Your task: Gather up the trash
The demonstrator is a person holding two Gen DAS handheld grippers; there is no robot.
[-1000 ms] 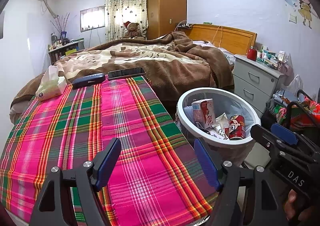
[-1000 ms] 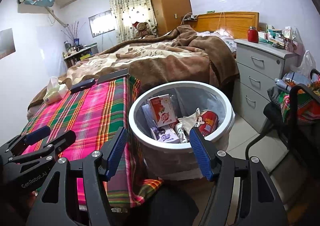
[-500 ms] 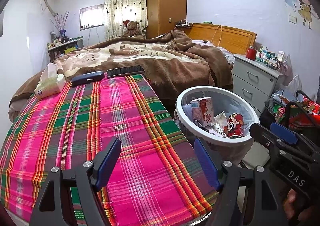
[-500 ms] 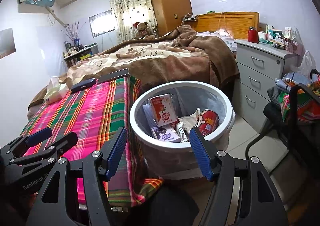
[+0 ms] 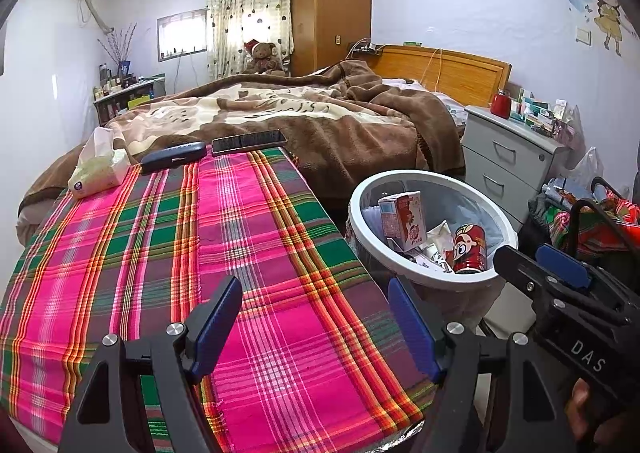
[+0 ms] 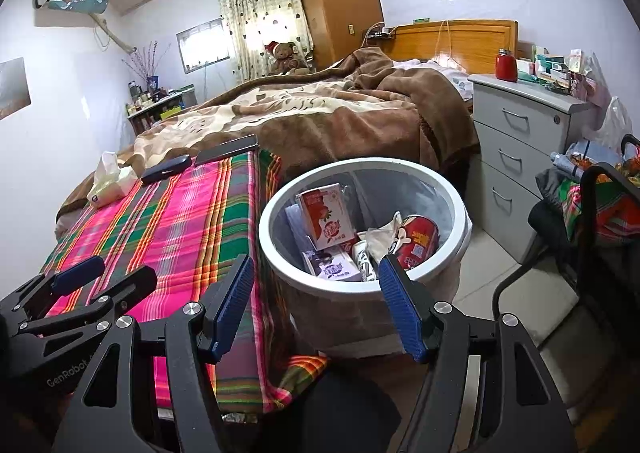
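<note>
A white round trash bin (image 6: 276, 253) stands on the floor beside the table with the pink plaid cloth (image 5: 160, 253). In it lie a red-and-white carton (image 6: 326, 221), a red can (image 6: 418, 241), a purple-and-white box (image 6: 334, 271) and crumpled paper. The bin also shows in the left wrist view (image 5: 400, 265). My left gripper (image 5: 316, 321) is open and empty above the cloth's near part. My right gripper (image 6: 316, 301) is open and empty, just in front of the bin's near rim.
At the cloth's far end lie a tissue pack (image 5: 98, 171), a dark glasses case (image 5: 174, 157) and a phone (image 5: 248, 141). Behind is a bed with a brown blanket (image 5: 320, 121). A grey drawer unit (image 6: 520, 141) and a chair with bags (image 6: 592, 205) stand right.
The left wrist view has pulled back a little, so the bin and table items sit slightly farther off. The right gripper has barely moved. Both jaws stay open.
</note>
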